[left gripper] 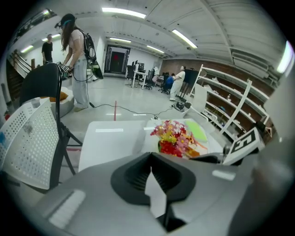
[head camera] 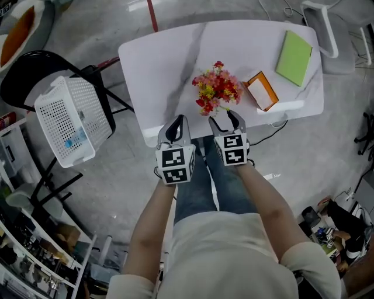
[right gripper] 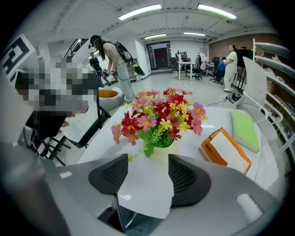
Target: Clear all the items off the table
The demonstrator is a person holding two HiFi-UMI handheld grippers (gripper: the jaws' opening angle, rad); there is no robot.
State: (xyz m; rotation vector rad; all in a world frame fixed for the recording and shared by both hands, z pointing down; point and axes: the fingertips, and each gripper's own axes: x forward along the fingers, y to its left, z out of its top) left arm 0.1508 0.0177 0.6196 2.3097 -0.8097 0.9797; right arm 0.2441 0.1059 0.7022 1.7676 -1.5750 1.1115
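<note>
The left claw (head camera: 177, 124) is clenched, its jaws pressed together with nothing between them, and it hangs over the desk's near edge; the right claw (head camera: 227, 120) is released, its jaws standing well apart, and no pad presses on anything; in the right gripper view the bunch of flowers (head camera: 217, 89) rises just beyond that gap, at 12 o'clock from the claw, and whether its base reaches in between the jaws cannot be told; the two claws sit side by side, the left at 9 o'clock of the right. The desk (head camera: 158, 64) is white with grey veining, and stands on a grey concrete floor crossed by a red line (head camera: 152, 14); the flowers, red, pink and yellow, stand near the desk's front edge; an orange-edged box (head camera: 261, 90) lies at 3 o'clock of them, close by; a green book (head camera: 294, 57) lies flat at 1 o'clock of the box, near the far right corner. The gripper views show a long hall with strip lights on the ceiling, white shelving (left gripper: 230, 106) along one side and people standing in the distance. A white perforated basket (head camera: 70, 120) rests tilted on a black chair (head camera: 35, 64) at 9 o'clock of the desk, apart from it; a small bluish patch shows on its wall, and its contents cannot be made out.
</note>
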